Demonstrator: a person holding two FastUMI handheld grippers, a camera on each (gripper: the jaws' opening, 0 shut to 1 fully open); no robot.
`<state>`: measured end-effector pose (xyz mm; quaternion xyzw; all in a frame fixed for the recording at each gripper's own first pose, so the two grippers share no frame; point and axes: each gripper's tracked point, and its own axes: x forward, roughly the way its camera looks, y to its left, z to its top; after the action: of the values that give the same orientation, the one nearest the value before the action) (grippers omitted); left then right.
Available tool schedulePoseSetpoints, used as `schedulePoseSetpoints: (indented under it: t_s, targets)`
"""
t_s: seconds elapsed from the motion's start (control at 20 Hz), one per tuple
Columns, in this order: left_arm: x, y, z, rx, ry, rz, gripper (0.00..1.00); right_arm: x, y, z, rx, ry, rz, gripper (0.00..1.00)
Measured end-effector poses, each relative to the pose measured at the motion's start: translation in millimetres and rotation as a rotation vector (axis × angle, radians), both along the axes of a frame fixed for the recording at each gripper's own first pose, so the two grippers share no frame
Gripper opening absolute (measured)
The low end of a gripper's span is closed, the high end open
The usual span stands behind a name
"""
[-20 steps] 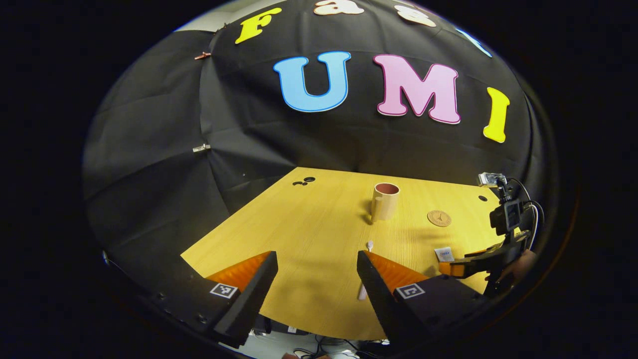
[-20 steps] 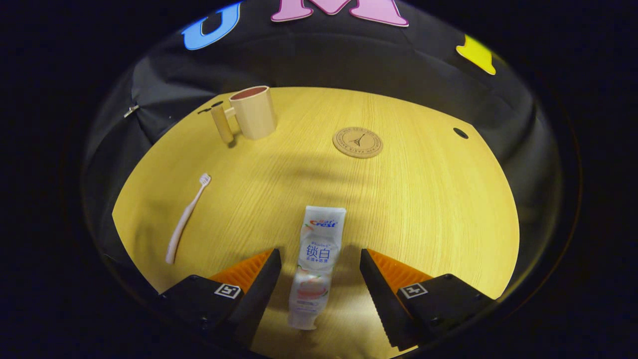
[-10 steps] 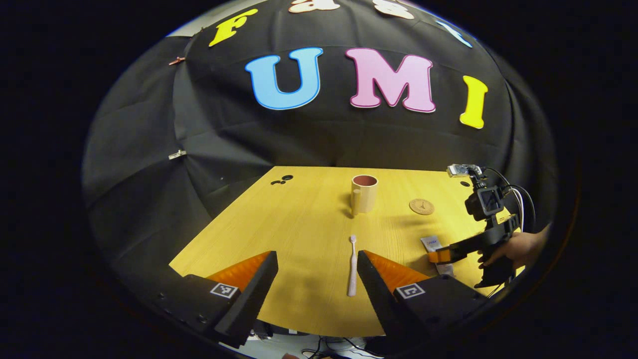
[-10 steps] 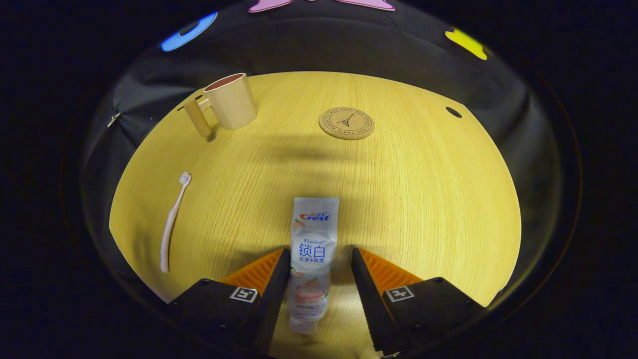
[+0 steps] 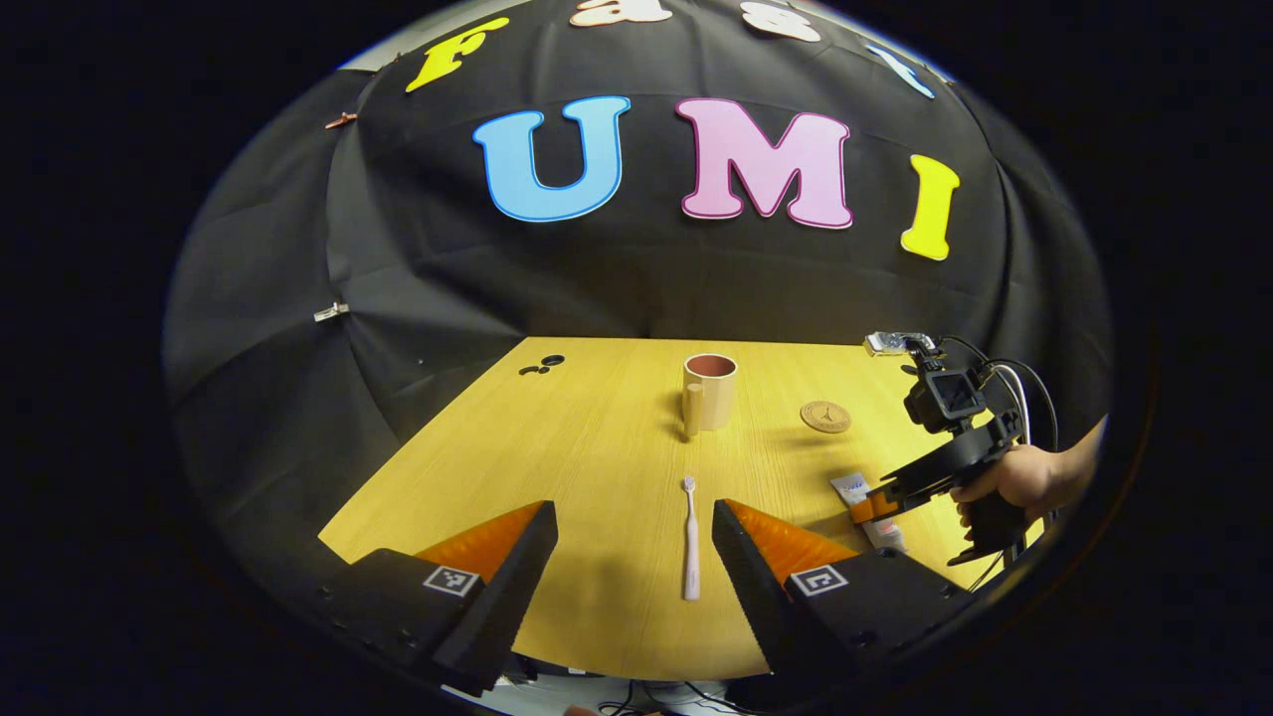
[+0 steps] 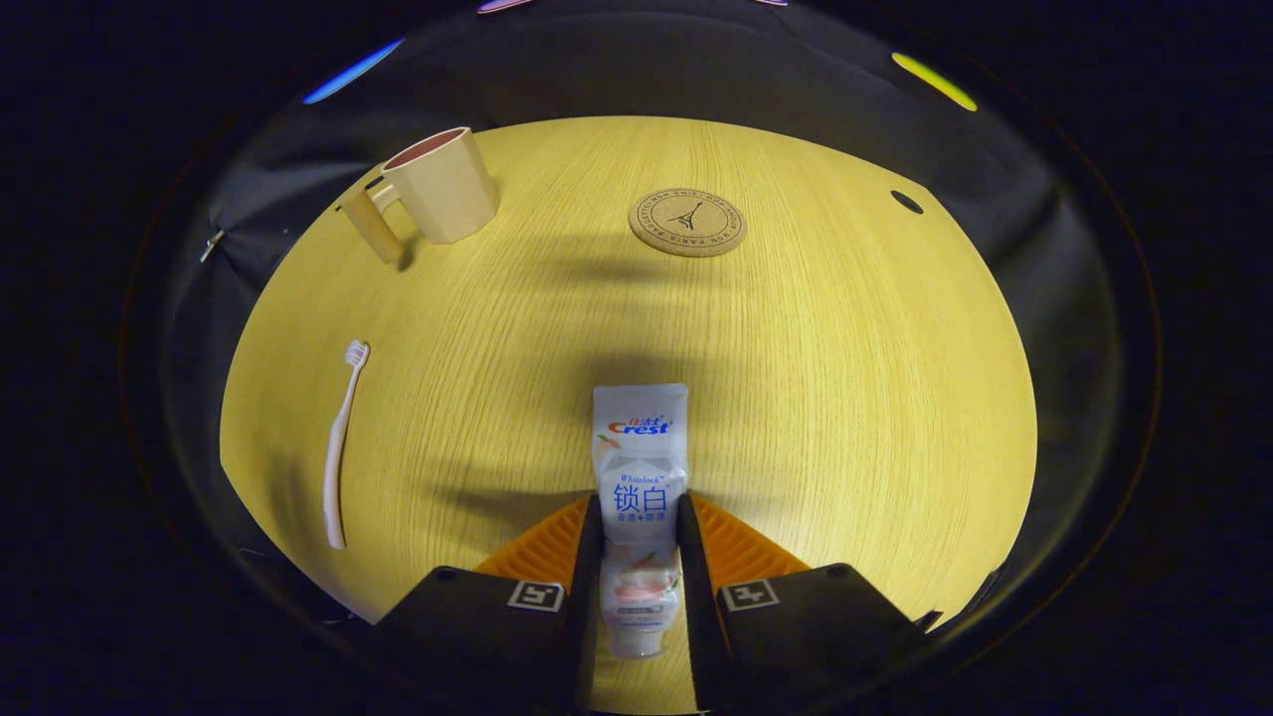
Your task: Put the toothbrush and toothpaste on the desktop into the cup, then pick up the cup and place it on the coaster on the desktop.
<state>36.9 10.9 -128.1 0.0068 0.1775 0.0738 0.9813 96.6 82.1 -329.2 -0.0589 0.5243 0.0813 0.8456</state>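
Clamped by the right gripper [image 6: 638,557], the toothpaste [image 6: 638,477] lies flat on the wooden desktop [image 6: 845,378]; lifting toward the cup [image 6: 443,189] is called for next. Spread wide, the left gripper [image 5: 635,557] is held above the toothbrush [image 5: 688,542]. Black cloth is hung behind.

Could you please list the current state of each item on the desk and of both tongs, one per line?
Toothpaste: lying flat on the desk, clamped between both fingers of the right tongs.
Toothbrush: lying flat, untouched, between the fingers of the left tongs.
Left tongs: open, holding nothing.
Cup: upright, empty as far as visible.
Coaster: bare, flat on the desk.
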Motion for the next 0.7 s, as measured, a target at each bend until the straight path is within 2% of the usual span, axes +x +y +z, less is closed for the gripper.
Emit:
schedulePoseSetpoints:
  t_s: [0.05, 0.1, 0.15, 0.25, 0.3, 0.55, 0.7]
  targets:
    - [1, 1, -2, 0.003, 0.001, 0.0, 0.98, 0, 0, 1, -0.002, -0.011, 0.004, 0.39]
    - [2, 4, -4, 0.007, 0.002, -0.001, 0.98, -2, 1, 2, 0.001, -0.005, 0.015, 0.28]
    - [4, 5, -5, 0.01, 0.005, -0.003, 0.98, 4, 2, 0, 0.014, -0.018, 0.011, 0.33]
    - [12, 6, -7, 0.011, 0.011, -0.01, 0.98, -4, 3, 4, 0.043, 0.002, -0.005, 0.22]
    - [16, 6, -9, 0.006, 0.015, -0.013, 0.98, -6, 1, 4, 0.052, 0.009, -0.013, 0.28]
    - [46, -9, -23, -0.086, 0.074, -0.073, 0.98, -5, -11, 22, 0.064, -0.039, -0.006, 0.27]
    - [68, -17, -45, -0.096, 0.149, -0.116, 0.98, -2, -18, 43, 0.095, -0.079, -0.018, 0.27]
